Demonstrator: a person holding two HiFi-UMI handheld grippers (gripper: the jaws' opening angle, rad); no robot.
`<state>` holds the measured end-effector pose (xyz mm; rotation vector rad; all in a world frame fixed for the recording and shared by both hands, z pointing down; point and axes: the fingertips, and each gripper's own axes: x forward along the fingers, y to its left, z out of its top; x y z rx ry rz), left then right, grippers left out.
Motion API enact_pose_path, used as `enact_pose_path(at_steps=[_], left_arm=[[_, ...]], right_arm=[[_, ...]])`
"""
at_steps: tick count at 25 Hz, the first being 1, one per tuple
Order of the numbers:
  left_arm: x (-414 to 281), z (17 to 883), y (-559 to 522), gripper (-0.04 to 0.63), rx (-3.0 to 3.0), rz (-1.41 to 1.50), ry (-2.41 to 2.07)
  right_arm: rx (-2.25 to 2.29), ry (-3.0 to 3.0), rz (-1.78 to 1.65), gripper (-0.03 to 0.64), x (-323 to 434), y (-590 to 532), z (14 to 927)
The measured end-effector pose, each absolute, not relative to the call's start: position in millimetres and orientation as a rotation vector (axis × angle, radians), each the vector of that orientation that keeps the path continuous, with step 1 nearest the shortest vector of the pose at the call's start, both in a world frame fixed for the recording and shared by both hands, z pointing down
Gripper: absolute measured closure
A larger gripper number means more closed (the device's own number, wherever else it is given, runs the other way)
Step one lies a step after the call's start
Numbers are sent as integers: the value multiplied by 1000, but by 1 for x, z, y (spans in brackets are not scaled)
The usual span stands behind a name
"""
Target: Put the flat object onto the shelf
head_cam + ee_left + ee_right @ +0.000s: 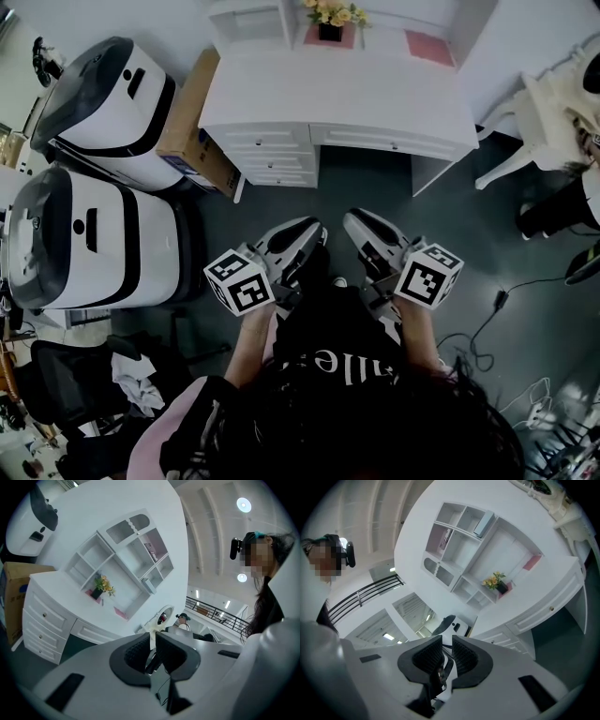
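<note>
A white desk stands ahead of me with a white shelf unit on top of it. A pink flat object lies on the desk top at the right, also seen as the pink flat object in the right gripper view. A pot of yellow flowers stands on a second pink mat. A grey flat item leans in an upper shelf compartment. My left gripper and right gripper are held close to my body, well short of the desk. Both are shut with nothing between the pads.
Two large white machines and a cardboard box stand left of the desk. At the right is a white chair, with cables on the dark floor. A black office chair sits at the lower left.
</note>
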<state>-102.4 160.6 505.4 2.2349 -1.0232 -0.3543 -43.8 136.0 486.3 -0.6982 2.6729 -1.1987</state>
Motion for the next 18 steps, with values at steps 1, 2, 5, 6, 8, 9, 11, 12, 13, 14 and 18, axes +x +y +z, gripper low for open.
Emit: enact_pose_path(at_steps=[1, 2, 5, 6, 8, 9, 11, 12, 13, 14, 18], left_arm=[[-104, 506, 163, 547, 2233, -357, -1027], [-105, 506, 164, 548, 2228, -359, -1032], [-108, 508, 169, 546, 2219, -360, -1043], [-109, 509, 171, 546, 2220, -360, -1044], [-111, 509, 173, 548, 2227, -364, -1046], [-112, 509, 173, 548, 2225, -366, -1049], [-114, 509, 174, 547, 2212, -369, -1057], [-115, 509, 174, 548, 2207, -371, -1061], [-116, 509, 174, 548, 2208, -373, -1061], [-116, 509, 174, 548, 2209, -375, -1060], [-118, 512, 174, 548, 2193, -367, -1064]], right_arm=[[-691, 2680, -1199, 526, -45, 138, 487], [-685, 2686, -1199, 526, -46, 140, 487], [-671, 2699, -1198, 526, -50, 144, 488], [-666, 2703, -1197, 528, -51, 146, 488], [-657, 2709, -1194, 528, -54, 148, 488], [-652, 2712, -1194, 526, -55, 148, 488], [-644, 2718, -1194, 528, -57, 149, 487], [-642, 2721, -1194, 526, -58, 150, 488], [-640, 2723, -1194, 526, -58, 150, 488], [-641, 2725, -1194, 526, -59, 150, 489], [-645, 2729, -1197, 526, -61, 148, 492]])
